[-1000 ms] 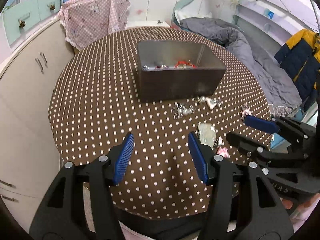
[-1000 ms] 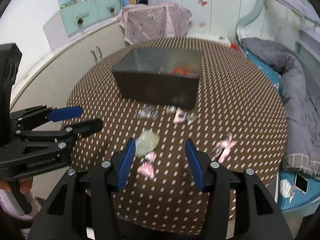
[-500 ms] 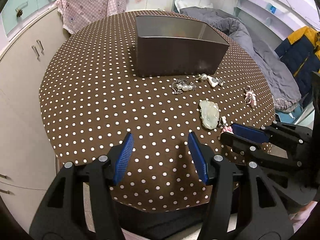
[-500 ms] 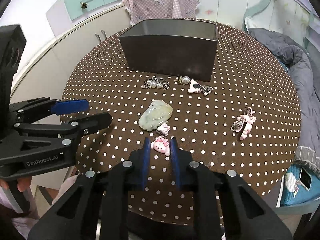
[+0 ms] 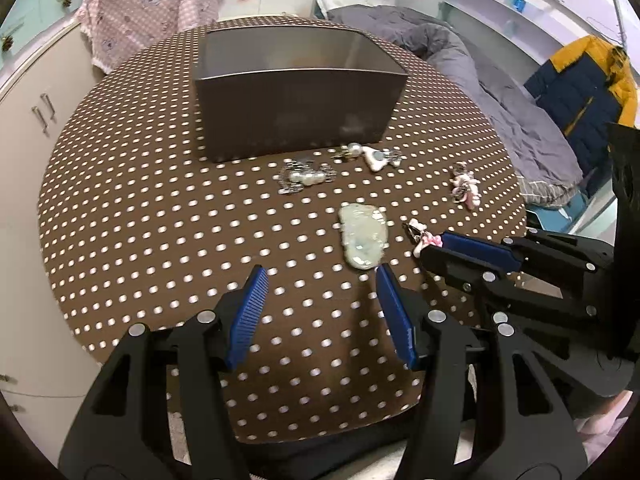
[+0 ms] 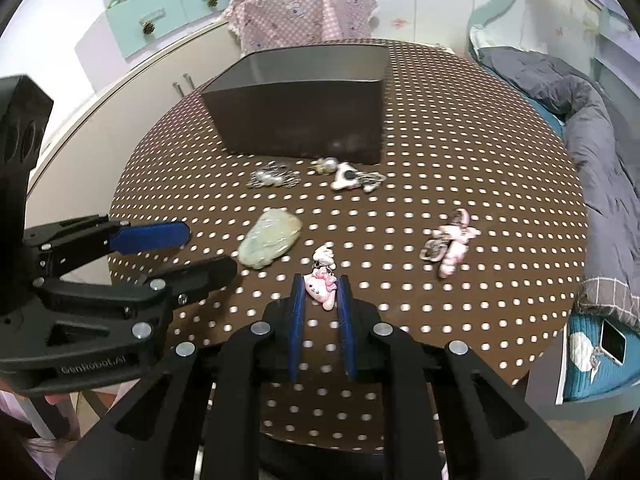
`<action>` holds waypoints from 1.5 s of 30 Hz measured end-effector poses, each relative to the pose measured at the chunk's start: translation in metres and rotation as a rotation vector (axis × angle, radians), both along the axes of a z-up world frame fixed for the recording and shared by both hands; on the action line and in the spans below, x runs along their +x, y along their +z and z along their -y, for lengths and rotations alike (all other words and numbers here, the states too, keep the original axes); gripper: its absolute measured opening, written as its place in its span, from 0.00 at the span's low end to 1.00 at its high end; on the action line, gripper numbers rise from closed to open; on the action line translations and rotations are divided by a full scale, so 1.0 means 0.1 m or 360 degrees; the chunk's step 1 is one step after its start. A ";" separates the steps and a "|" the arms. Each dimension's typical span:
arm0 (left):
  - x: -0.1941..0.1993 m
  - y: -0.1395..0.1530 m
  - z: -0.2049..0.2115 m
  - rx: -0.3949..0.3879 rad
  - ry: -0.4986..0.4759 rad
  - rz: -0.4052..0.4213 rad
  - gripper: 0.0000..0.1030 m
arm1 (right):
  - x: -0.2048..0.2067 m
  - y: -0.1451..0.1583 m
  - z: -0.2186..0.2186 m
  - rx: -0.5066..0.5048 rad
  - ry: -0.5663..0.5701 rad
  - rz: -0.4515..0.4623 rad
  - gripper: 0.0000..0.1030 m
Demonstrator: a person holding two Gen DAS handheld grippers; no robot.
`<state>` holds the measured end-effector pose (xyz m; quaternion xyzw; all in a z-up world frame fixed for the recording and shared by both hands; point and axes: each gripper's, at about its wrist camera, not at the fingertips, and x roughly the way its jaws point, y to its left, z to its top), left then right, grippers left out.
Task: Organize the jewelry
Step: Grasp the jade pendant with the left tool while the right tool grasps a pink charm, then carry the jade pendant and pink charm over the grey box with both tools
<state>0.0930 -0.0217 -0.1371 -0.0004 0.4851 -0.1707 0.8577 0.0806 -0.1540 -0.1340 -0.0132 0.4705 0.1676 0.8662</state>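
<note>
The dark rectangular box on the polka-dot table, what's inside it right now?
Only the bare grey inner walls of the dark rectangular box show, in both wrist views. Its front wall covers the floor, so whether any jewelry lies inside cannot be seen.

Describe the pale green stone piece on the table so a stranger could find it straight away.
Start at the dark metal box on the round polka-dot table. Nearer than the pearl pieces by its front wall lies the jade pendant, flat on the cloth. It is the largest piece and the only pale green one; its neighbours are small, pink or silvery.
</note>
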 end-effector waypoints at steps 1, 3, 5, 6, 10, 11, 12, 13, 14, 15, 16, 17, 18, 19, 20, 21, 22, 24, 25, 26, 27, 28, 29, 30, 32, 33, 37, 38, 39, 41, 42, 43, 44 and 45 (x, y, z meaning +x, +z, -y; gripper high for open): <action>0.01 0.00 0.04 -0.0002 -0.0016 0.0003 0.54 | 0.00 0.00 0.02 0.0004 -0.0009 0.0001 0.14; 0.03 0.00 0.09 -0.0009 -0.0034 0.0008 0.54 | 0.01 0.01 0.07 0.0010 -0.0030 0.0004 0.14; 0.07 -0.01 0.14 -0.0021 -0.0046 0.0011 0.54 | 0.02 0.01 0.12 0.0022 -0.0052 0.0005 0.14; 0.09 -0.03 0.15 -0.0020 -0.0048 0.0013 0.54 | 0.03 0.01 0.14 0.0026 -0.0058 0.0005 0.14; 0.11 -0.04 0.24 0.0016 -0.0054 0.0059 0.48 | 0.05 -0.01 0.21 0.0045 -0.0083 -0.0005 0.14; 0.12 -0.05 0.27 0.0039 -0.0061 0.0076 0.45 | 0.06 -0.01 0.22 0.0049 -0.0087 -0.0007 0.14; 0.13 -0.06 0.28 0.0065 -0.0060 0.0091 0.38 | 0.06 -0.01 0.24 0.0057 -0.0090 -0.0008 0.14; 0.13 -0.06 0.31 0.0093 -0.0062 0.0107 0.32 | 0.06 -0.01 0.25 0.0061 -0.0093 -0.0008 0.14; 0.12 -0.07 0.33 0.0123 -0.0062 0.0126 0.30 | 0.07 -0.01 0.26 0.0062 -0.0097 -0.0006 0.14; 0.12 -0.07 0.34 0.0137 -0.0063 0.0137 0.28 | 0.07 -0.01 0.27 0.0064 -0.0099 -0.0005 0.14; 0.12 -0.07 0.35 0.0136 -0.0065 0.0138 0.28 | 0.08 -0.01 0.28 0.0069 -0.0101 -0.0006 0.14; 0.13 -0.07 0.34 0.0131 -0.0066 0.0136 0.28 | 0.08 -0.02 0.28 0.0072 -0.0103 -0.0007 0.14; 0.13 -0.07 0.34 0.0126 -0.0065 0.0135 0.27 | 0.10 -0.01 0.28 0.0075 -0.0104 -0.0008 0.14; 0.13 -0.07 0.32 0.0122 -0.0062 0.0135 0.27 | 0.10 -0.01 0.29 0.0078 -0.0106 -0.0007 0.14; 0.13 -0.07 0.32 0.0120 -0.0058 0.0135 0.27 | 0.10 -0.01 0.28 0.0079 -0.0106 -0.0007 0.14; 0.13 -0.07 0.31 0.0116 -0.0056 0.0138 0.27 | 0.10 -0.01 0.29 0.0080 -0.0106 -0.0007 0.14; 0.13 -0.07 0.30 0.0114 -0.0056 0.0138 0.27 | 0.10 -0.01 0.30 0.0083 -0.0106 -0.0007 0.14; 0.12 -0.07 0.28 0.0109 -0.0053 0.0138 0.27 | 0.10 -0.01 0.31 0.0083 -0.0108 -0.0006 0.14; 0.12 -0.07 0.27 0.0106 -0.0051 0.0138 0.27 | 0.11 0.00 0.30 0.0082 -0.0110 -0.0006 0.14; 0.11 -0.07 0.26 0.0103 -0.0050 0.0138 0.27 | 0.11 0.00 0.31 0.0083 -0.0113 -0.0006 0.14; 0.11 -0.06 0.25 0.0100 -0.0049 0.0138 0.27 | 0.12 0.00 0.33 0.0083 -0.0113 -0.0004 0.14; 0.11 -0.06 0.25 0.0100 -0.0049 0.0138 0.27 | 0.13 0.02 0.33 0.0082 -0.0113 0.0000 0.14; 0.11 -0.06 0.25 0.0098 -0.0048 0.0138 0.27 | 0.13 0.02 0.34 0.0081 -0.0114 0.0004 0.14; 0.11 -0.06 0.23 0.0097 -0.0045 0.0137 0.27 | 0.13 0.04 0.35 0.0081 -0.0116 0.0011 0.14; 0.11 -0.04 0.21 0.0093 -0.0036 0.0142 0.27 | 0.15 0.07 0.34 0.0080 -0.0114 0.0024 0.14; 0.12 -0.03 0.19 0.0092 -0.0023 0.0147 0.27 | 0.15 0.08 0.34 0.0077 -0.0114 0.0034 0.14; 0.14 0.01 0.11 0.0091 0.0026 0.0178 0.27 | 0.18 0.13 0.31 0.0072 -0.0107 0.0057 0.14; 0.14 0.03 0.10 0.0087 0.0039 0.0185 0.27 | 0.19 0.15 0.30 0.0069 -0.0105 0.0064 0.14; 0.15 0.05 0.09 0.0084 0.0046 0.0192 0.27 | 0.20 0.16 0.29 0.0066 -0.0102 0.0069 0.14; 0.16 0.10 0.05 0.0083 0.0064 0.0215 0.27 | 0.23 0.20 0.27 0.0060 -0.0095 0.0088 0.14; 0.17 0.12 0.04 0.0083 0.0070 0.0227 0.27 | 0.25 0.23 0.26 0.0059 -0.0092 0.0101 0.14; 0.18 0.15 0.04 0.0081 0.0073 0.0237 0.27 | 0.27 0.26 0.25 0.0057 -0.0089 0.0111 0.14; 0.19 0.18 0.02 0.0079 0.0080 0.0251 0.27 | 0.28 0.29 0.24 0.0055 -0.0085 0.0125 0.14; 0.20 0.22 0.00 0.0078 0.0088 0.0262 0.27 | 0.31 0.34 0.23 0.0055 -0.0080 0.0145 0.14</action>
